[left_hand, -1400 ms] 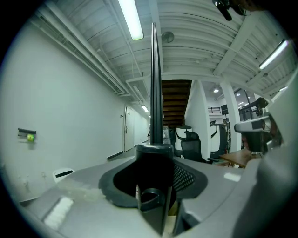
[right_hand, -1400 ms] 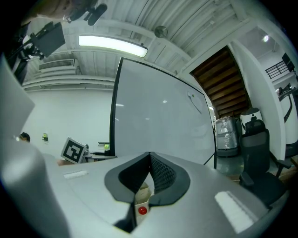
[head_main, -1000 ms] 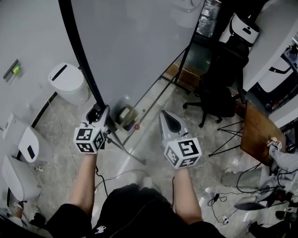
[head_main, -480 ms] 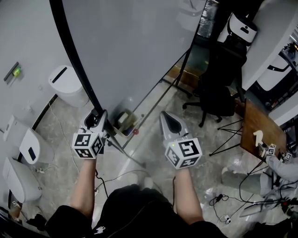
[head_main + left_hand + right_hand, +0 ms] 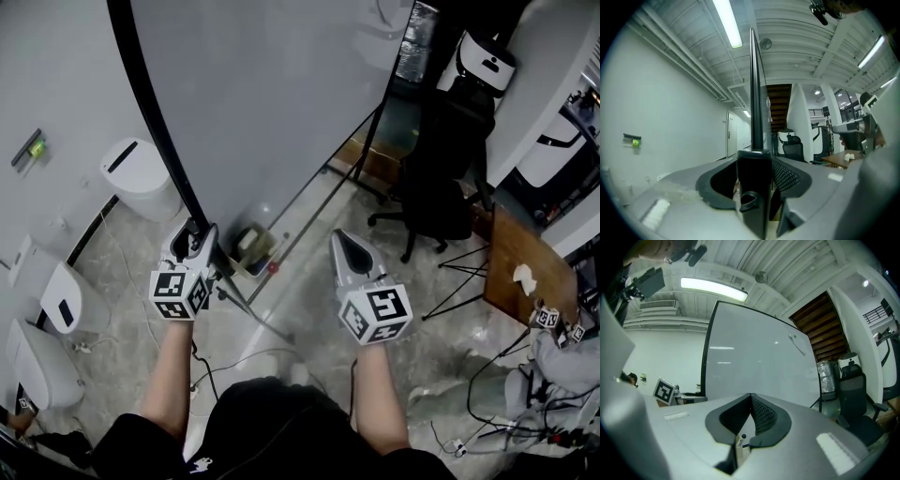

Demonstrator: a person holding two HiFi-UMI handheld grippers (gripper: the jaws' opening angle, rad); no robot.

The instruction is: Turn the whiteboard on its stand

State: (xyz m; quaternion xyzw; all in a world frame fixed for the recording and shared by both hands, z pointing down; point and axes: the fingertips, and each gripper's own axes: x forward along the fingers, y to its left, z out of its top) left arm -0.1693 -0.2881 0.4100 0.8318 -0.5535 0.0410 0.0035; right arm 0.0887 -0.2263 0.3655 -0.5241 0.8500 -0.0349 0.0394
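Black frame edge [image 5: 757, 93] of the whiteboard [image 5: 272, 103] stands upright, running toward twelve o'clock between the opening fingers of the left gripper [image 5: 193, 230] (the nearer one). The right gripper [image 5: 340, 236] hovers at three o'clock, fingers pressed together, empty.

My left hand-held gripper [image 5: 194, 236] reaches forward on a bare forearm [image 5: 169, 366]. Its jaws are opening, with the whiteboard's black frame edge [image 5: 753, 93] standing between them. My right hand-held gripper [image 5: 343, 240] points forward alongside, apart from the left, its jaws together on nothing.
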